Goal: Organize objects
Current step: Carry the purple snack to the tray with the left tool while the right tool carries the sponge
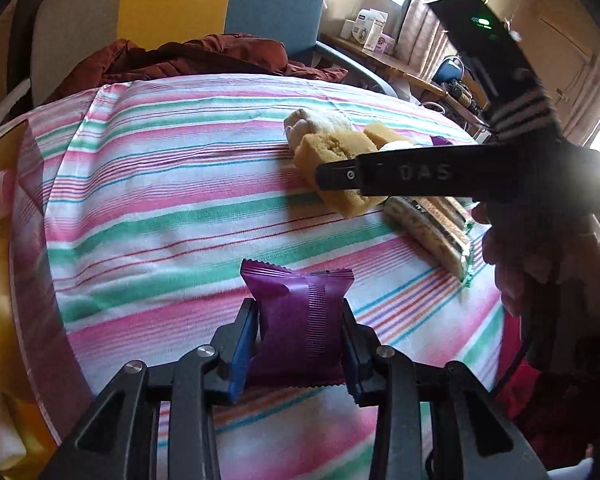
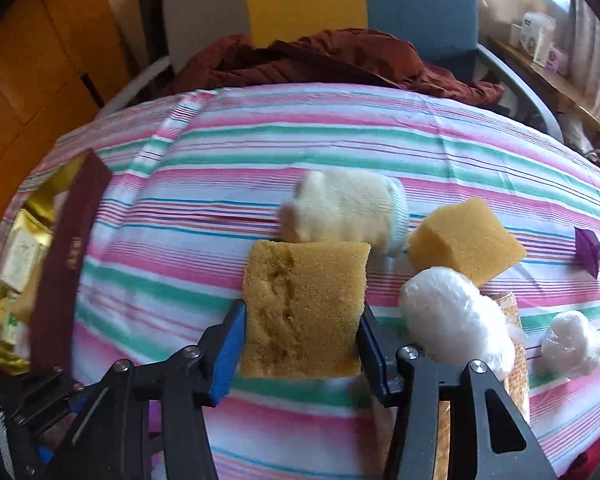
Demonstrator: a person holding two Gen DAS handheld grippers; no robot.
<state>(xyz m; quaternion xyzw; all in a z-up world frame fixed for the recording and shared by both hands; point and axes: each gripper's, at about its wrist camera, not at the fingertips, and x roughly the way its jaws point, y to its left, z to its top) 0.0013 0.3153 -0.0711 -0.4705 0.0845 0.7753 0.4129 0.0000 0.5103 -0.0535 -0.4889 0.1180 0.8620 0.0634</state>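
A purple foil snack packet (image 1: 296,304) stands between the blue pads of my left gripper (image 1: 300,320), which is shut on its sides just above the striped cloth. My right gripper (image 2: 302,320) is shut on a yellow sponge block (image 2: 304,300), with the pads pressing both its long sides. In the left wrist view the same sponge (image 1: 332,152) shows behind the right gripper's black body, over the pile at the right. An open maroon box (image 2: 66,268) with gold lining and wrapped items inside sits at the left edge of the table.
Around the held sponge lie a second yellow sponge (image 2: 466,240), a cream rolled cloth (image 2: 340,208), two white plastic-wrapped lumps (image 2: 456,320) (image 2: 574,344), a small purple packet (image 2: 590,254) and cracker packs (image 1: 432,224). A dark red cloth (image 2: 340,60) and chairs stand behind the table.
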